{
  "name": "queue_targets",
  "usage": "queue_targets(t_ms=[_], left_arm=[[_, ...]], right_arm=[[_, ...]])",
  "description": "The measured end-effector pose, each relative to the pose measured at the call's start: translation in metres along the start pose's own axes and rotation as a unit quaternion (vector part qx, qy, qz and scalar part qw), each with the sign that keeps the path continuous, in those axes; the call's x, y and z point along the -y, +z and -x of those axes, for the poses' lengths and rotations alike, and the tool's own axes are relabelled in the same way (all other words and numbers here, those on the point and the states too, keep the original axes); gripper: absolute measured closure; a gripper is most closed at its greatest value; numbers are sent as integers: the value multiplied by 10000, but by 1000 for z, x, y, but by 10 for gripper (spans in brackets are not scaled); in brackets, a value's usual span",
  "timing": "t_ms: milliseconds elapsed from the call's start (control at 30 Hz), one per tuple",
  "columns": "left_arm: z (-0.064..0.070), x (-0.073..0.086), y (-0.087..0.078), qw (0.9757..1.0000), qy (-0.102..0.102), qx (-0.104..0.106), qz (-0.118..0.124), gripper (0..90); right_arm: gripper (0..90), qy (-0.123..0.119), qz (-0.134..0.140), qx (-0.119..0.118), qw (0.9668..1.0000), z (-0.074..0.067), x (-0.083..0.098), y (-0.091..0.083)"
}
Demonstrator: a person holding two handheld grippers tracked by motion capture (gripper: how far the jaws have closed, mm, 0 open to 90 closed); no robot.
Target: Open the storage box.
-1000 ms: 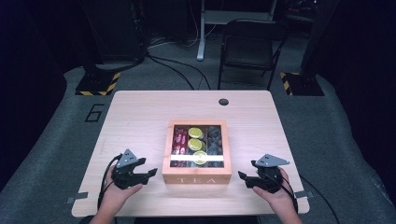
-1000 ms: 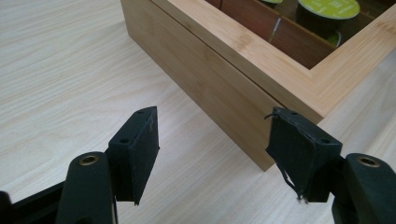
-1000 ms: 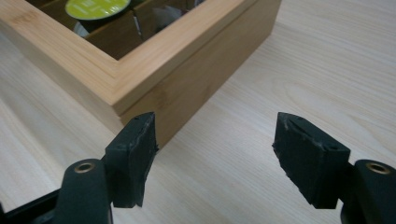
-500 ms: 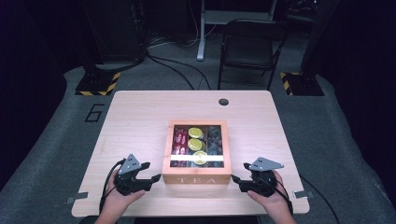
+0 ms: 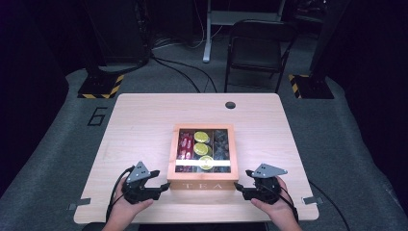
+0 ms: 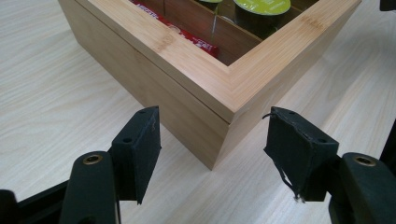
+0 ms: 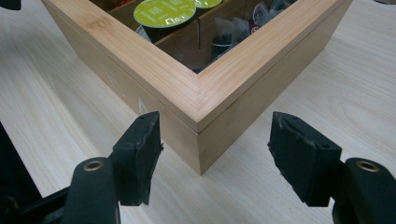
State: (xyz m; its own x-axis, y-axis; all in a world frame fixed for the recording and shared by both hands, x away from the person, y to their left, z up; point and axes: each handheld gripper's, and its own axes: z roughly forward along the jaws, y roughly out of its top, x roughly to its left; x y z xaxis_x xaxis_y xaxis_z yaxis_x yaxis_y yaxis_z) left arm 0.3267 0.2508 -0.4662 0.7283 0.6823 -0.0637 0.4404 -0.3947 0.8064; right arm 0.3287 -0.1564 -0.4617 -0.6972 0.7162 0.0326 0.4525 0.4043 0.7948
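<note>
Two near corners of the tea box [image 5: 202,156] govern the coming move: each gripper faces one of them. The box sits at the middle of the table [image 5: 144,120], toward the person's edge, its glazed lid shut and its lettered front toward the person. Its longer side appears to run away from the person, though the footprint is close to square. Through the lid, green-topped capsules [image 5: 200,136], red packets [image 5: 185,145] and dark sachets [image 5: 221,142] are visible in separate compartments.

The left gripper [image 5: 161,188] lies just beside the front left corner and points at it. In the left gripper view the corner edge [image 6: 224,140] stands between the pads [image 6: 140,149], with a clear gap on each side. Jaws are moderately open and have just closed a little; nothing is gripped.

The right gripper [image 5: 239,187] lies just beside the front right corner, mirrored. In the right gripper view the corner [image 7: 198,135] sits centred between its pads [image 7: 303,154], again untouched. These jaws have also just been closing, yet stand apart from the wood.

Both hands are equally near. Judgement: a two-sided hold on the box or its lid is being set up, and contact is not yet made.
</note>
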Motion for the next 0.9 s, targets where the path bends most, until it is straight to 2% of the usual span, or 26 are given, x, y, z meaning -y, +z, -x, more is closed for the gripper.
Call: queue_targets(t_ms=[100, 167, 233, 267, 333, 367, 400, 467, 500, 533, 633, 767, 900], left_arm=[[2, 0, 3, 10000, 7, 64, -16, 351], [4, 0, 5, 10000, 0, 34, -7, 351], [5, 0, 8, 9999, 48, 71, -62, 363], [5, -1, 9, 9998, 79, 113, -128, 364], [6, 0, 11, 9999, 73, 90, -108, 374], [6, -1, 10, 9997, 109, 143, -174, 374], [7, 0, 12, 9998, 105, 94, -125, 388], [6, 0, 13, 9996, 165, 153, -198, 404], [7, 0, 14, 9997, 151, 102, -169, 404], [7, 0, 15, 9996, 103, 177, -186, 409], [7, 0, 18, 9994, 134, 201, -245, 427], [9, 0, 21, 9993, 230, 77, -277, 440], [9, 0, 23, 9992, 239, -5, -321, 460]], right_arm=[[343, -17, -32, -17, 10000, -1, 1, 3], [349, -62, -93, -23, 9999, -2, 1, 6], [353, -149, -158, -58, 9997, -3, 1, 9], [357, -110, -159, -47, 9998, -4, 2, 11], [371, -196, -217, -61, 9996, -5, 2, 13], [371, -196, -217, -61, 9996, -5, 2, 13], [387, -263, -253, -86, 9993, -6, 2, 16], [408, -290, -267, -65, 9992, -6, 1, 17], [408, -290, -267, -65, 9992, -6, 1, 17], [413, -297, -261, -68, 9992, -6, 1, 18], [439, -254, -233, -89, 9994, -5, 1, 19], [473, -204, -216, -136, 9995, -2, 1, 19], [490, -177, -213, -182, 9995, -1, 1, 20]])
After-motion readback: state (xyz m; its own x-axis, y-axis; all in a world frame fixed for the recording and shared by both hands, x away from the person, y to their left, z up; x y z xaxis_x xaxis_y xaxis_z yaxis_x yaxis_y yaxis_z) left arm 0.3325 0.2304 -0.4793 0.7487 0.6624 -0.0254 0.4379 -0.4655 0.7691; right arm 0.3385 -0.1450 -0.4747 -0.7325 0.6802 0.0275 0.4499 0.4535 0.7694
